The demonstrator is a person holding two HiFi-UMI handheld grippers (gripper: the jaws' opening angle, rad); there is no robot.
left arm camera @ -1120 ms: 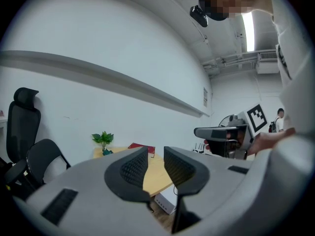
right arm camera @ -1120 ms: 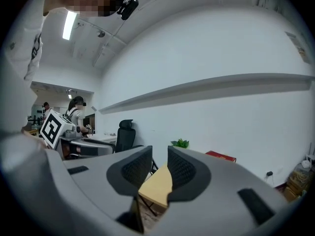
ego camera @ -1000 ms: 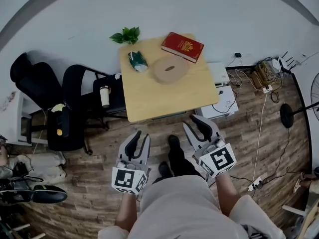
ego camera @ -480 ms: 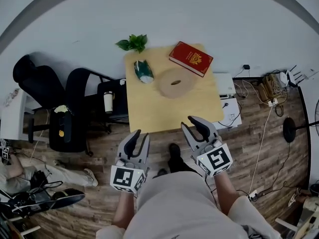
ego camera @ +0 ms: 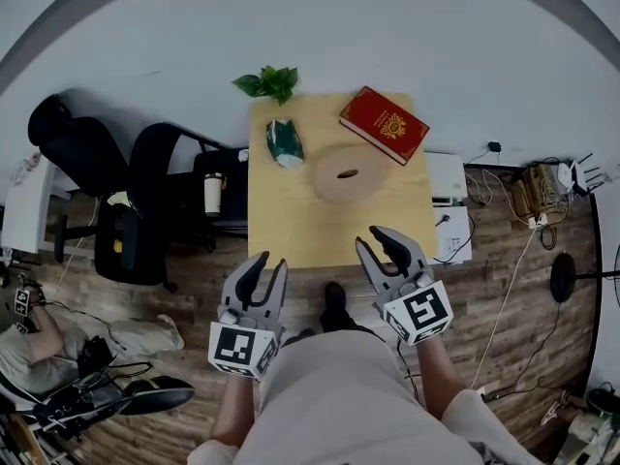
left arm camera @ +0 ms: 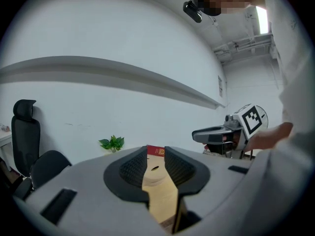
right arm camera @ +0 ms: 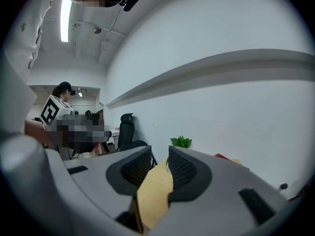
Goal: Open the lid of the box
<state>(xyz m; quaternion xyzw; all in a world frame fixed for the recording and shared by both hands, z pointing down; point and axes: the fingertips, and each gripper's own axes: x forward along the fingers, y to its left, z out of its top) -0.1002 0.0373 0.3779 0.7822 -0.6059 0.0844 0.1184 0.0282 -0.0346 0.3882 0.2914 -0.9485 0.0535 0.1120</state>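
A flat red box (ego camera: 384,124) with a gold emblem lies shut at the far right corner of the light wooden table (ego camera: 291,221). In the left gripper view, the red box (left arm camera: 156,151) shows beyond the jaws' gap. A round wooden disc (ego camera: 348,173) with a slot lies in front of the box. My left gripper (ego camera: 269,264) hangs at the table's near edge, open and holding nothing. My right gripper (ego camera: 376,240) reaches just over that edge, also open and holding nothing. Both point at the table and are well short of the box.
A green packet (ego camera: 285,142) and a small plant (ego camera: 269,81) sit at the table's far left. Black chairs (ego camera: 97,192) with a cup (ego camera: 213,194) stand left of the table. White cases (ego camera: 448,201) and cables (ego camera: 542,192) lie to the right. A person (ego camera: 29,347) is low at left.
The table has come closer in the head view, and both grippers now reach its near edge. Their jaws stand as wide as before.
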